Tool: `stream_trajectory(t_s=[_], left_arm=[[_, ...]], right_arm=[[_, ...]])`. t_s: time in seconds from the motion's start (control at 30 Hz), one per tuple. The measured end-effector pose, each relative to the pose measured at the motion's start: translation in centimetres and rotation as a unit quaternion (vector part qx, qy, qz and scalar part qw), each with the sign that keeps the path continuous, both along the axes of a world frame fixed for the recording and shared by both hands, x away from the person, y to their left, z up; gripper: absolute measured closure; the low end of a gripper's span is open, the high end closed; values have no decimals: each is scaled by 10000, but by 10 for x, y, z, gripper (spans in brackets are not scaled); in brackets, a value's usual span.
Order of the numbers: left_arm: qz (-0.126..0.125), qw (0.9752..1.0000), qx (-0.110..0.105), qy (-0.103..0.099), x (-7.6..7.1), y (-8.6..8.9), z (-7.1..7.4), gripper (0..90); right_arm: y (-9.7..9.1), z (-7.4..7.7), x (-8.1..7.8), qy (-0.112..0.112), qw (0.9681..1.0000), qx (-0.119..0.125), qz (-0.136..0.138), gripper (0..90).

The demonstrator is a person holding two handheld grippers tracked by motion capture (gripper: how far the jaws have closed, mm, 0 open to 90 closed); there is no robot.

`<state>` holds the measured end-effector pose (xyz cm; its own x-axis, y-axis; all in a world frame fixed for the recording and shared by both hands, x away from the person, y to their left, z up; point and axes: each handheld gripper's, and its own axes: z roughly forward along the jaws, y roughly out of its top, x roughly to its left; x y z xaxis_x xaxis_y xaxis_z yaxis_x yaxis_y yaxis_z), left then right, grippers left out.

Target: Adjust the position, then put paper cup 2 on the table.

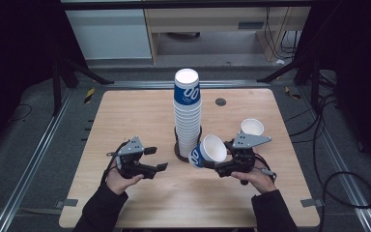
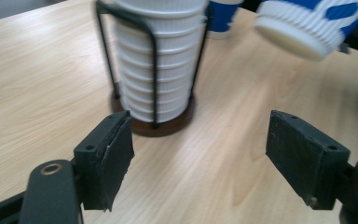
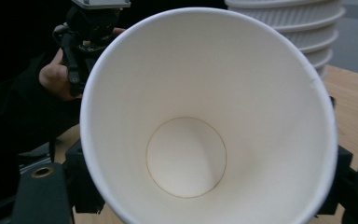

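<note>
Held cup: a blue-and-white ribbed paper cup (image 1: 206,151) lay on its side in the air, white mouth turned toward the person and base pointing at the stack; in the right gripper view its white inside (image 3: 205,116) faced the camera.
Right gripper: the right gripper (image 1: 218,166) was clamped on that cup near its rim, jaws on either side of the wall; a hand (image 1: 258,179) carried it from the bottom right.
Left gripper: the left gripper (image 1: 155,158) held nothing, its jaws spread wide above bare wood; in the left gripper view its black pads (image 2: 109,154) stood well apart, aimed toward the foot of the stack.
Stack: a tall column of nested blue-and-white paper cups (image 1: 187,111) stood upright in a black wire holder on a round dark base (image 2: 161,125), near the table's middle, just beside the held cup's base.
Second cup: another paper cup (image 1: 252,127) stood upright, mouth up, behind the right gripper.
Table: a light wooden tabletop (image 1: 125,116) carried it all.
</note>
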<state>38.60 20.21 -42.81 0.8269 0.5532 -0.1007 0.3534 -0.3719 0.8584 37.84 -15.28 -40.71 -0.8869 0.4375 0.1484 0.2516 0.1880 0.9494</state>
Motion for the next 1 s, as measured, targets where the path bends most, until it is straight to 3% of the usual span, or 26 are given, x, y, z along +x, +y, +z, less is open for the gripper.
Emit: stream_trajectory(t_s=[0.27, 0.53, 0.63, 0.8, 1.0], left_arm=[[341, 9994, -80, 35, 5, 14, -1, 216], [570, 9983, -124, 92, 9, 24, -1, 214], [623, 9980, -109, 73, 10, 26, -2, 212], [709, 9974, -155, 47, 11, 31, 0, 209], [839, 9964, -141, 63, 12, 35, 0, 204]], right_arm=[[-21, 8, 0, -55, 9985, -137, -529, 210], [-49, 18, -4, -105, 9934, -197, -1124, 212], [-56, 20, -6, -177, 9902, -310, -1353, 211], [-71, 19, -8, -110, 9831, -467, -1768, 210], [-84, 13, -10, 23, 9719, -789, -2216, 210]])
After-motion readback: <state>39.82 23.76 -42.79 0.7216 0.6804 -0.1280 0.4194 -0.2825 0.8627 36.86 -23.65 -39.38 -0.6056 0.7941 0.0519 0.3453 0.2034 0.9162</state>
